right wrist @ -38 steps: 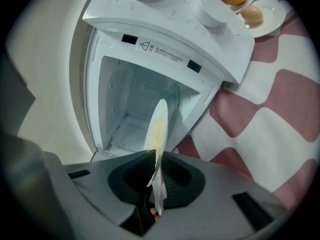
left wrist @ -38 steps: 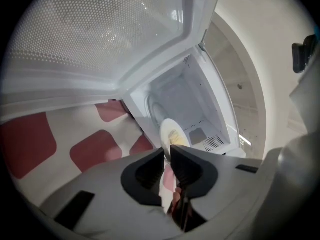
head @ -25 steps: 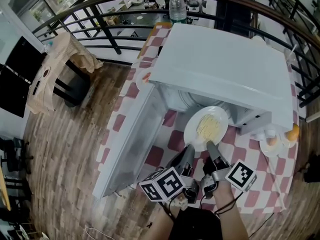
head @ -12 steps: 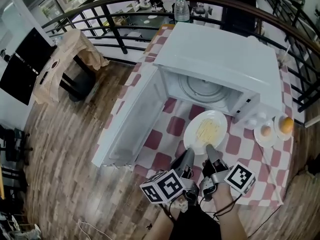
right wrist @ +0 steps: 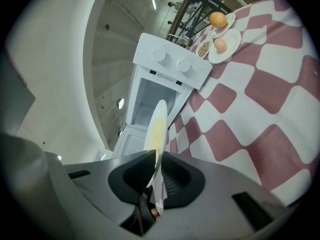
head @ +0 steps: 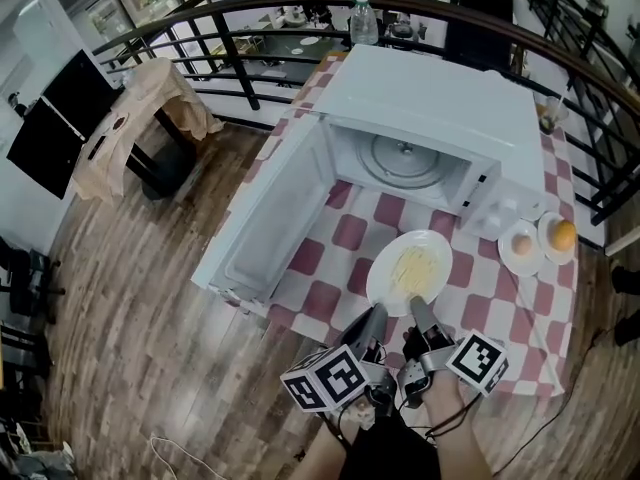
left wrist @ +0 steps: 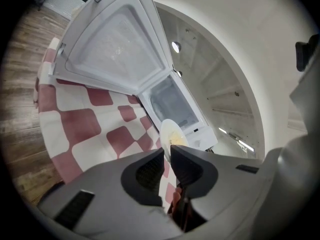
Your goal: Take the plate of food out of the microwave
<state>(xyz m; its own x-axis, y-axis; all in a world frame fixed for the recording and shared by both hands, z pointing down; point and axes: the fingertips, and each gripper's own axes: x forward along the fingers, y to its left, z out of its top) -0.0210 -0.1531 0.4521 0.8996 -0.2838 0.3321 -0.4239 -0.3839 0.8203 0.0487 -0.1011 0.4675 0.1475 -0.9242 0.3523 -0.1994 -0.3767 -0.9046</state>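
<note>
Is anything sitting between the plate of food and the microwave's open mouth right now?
No objects: only bare checked tablecloth lies between the plate and the microwave, as the head view shows.

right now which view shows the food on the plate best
The head view: it looks down onto the plate, so the pale yellow food shows whole. Both gripper views catch the plate at a steep slant, the food only a yellowish smear.
</note>
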